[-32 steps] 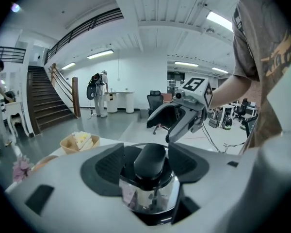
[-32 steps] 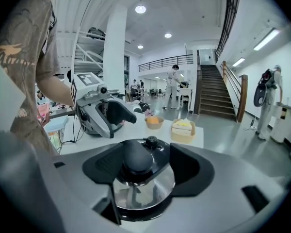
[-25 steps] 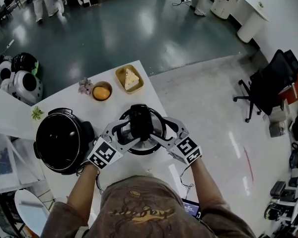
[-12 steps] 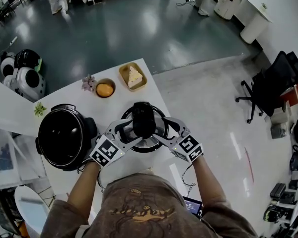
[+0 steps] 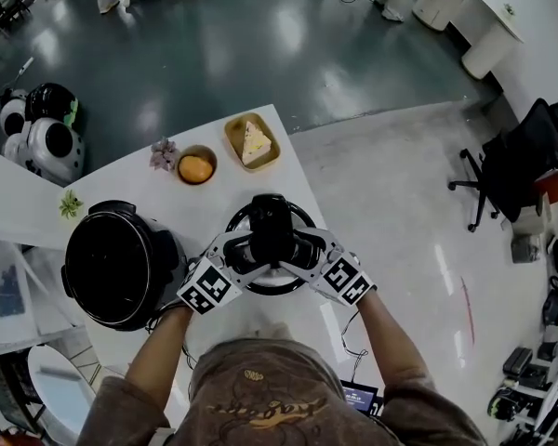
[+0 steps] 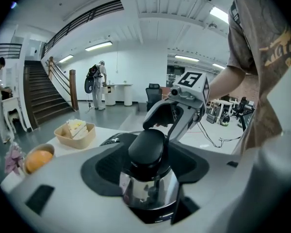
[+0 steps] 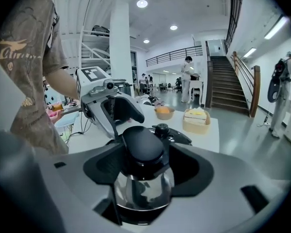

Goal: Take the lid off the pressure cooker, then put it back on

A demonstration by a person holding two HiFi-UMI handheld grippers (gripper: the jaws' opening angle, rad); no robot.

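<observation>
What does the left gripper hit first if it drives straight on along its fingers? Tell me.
The lid knob: it sits right between the left gripper's fingers, gripped. Past it, straight ahead, stands the right gripper, on the knob's far side.

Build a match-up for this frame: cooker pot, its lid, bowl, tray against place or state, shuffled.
1. black round pressure-cooker pot
2. steel lid with black knob
3. small brown round bowl
4. tan rectangular tray

A. at the far corner of the white table
B. just right of the pot
C. open, no lid on
D. holds an orange fruit

Pairs: 1-C, 2-B, 3-D, 4-A
</observation>
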